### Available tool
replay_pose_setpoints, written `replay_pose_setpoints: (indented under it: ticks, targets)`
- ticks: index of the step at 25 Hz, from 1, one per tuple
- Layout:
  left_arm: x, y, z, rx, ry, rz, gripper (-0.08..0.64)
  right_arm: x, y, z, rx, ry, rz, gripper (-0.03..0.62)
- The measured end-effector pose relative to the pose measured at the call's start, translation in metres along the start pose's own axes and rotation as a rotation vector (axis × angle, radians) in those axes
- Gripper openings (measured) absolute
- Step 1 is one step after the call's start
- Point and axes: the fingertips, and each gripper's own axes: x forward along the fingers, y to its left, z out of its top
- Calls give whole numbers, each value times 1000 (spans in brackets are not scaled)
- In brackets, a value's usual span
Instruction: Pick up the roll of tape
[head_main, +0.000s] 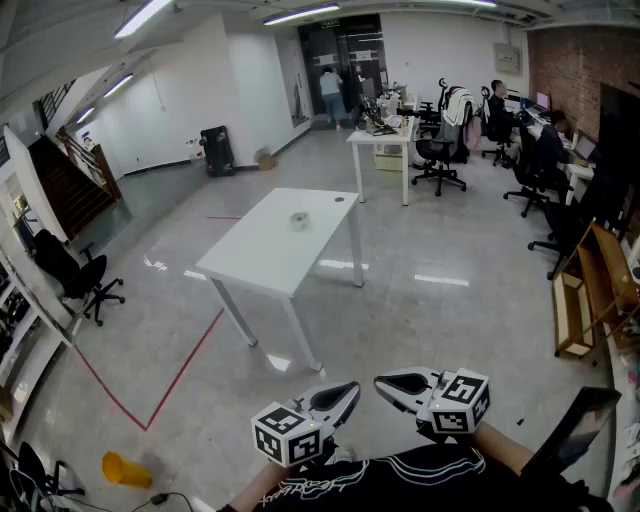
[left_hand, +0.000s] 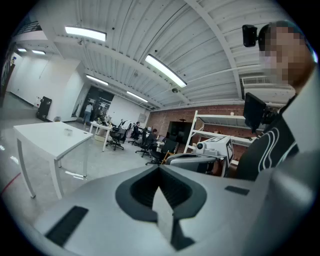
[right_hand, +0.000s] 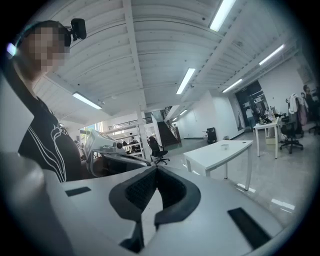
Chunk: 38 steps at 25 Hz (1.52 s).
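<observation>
The roll of tape (head_main: 299, 220) is a small pale ring lying near the middle of a white table (head_main: 262, 262) out in the room. Both grippers are held close to my body, well short of the table. My left gripper (head_main: 345, 392) and my right gripper (head_main: 392, 383) sit side by side, tips pointing towards each other. Neither one holds anything. In the left gripper view the left gripper (left_hand: 159, 169) has its jaws together, and the table (left_hand: 50, 137) with the tape (left_hand: 68, 131) lies far off at the left. In the right gripper view the right gripper (right_hand: 156, 170) is shut too, with the tape (right_hand: 225, 145) far away.
A small dark object (head_main: 339, 199) lies at the table's far corner. A red line (head_main: 190, 360) runs over the glossy floor, with an orange cone (head_main: 125, 468) at the lower left. Office chairs (head_main: 85, 280), desks with people (head_main: 400, 130) and a wooden shelf (head_main: 590, 290) ring the room.
</observation>
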Motion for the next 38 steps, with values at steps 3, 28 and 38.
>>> replay_pose_setpoints:
  ticks: [3,28,38]
  targets:
    - [-1,-15,-1,8,0,-3,3,-11,7,1,-4,-8,-2,12]
    - [33,-46,-10,41,59,-38,3,-44,-3,-8,44,-48,3,14]
    - [70,-6,-3,13,42,-80,3,-28,-59,-14,85,-14,-37,14]
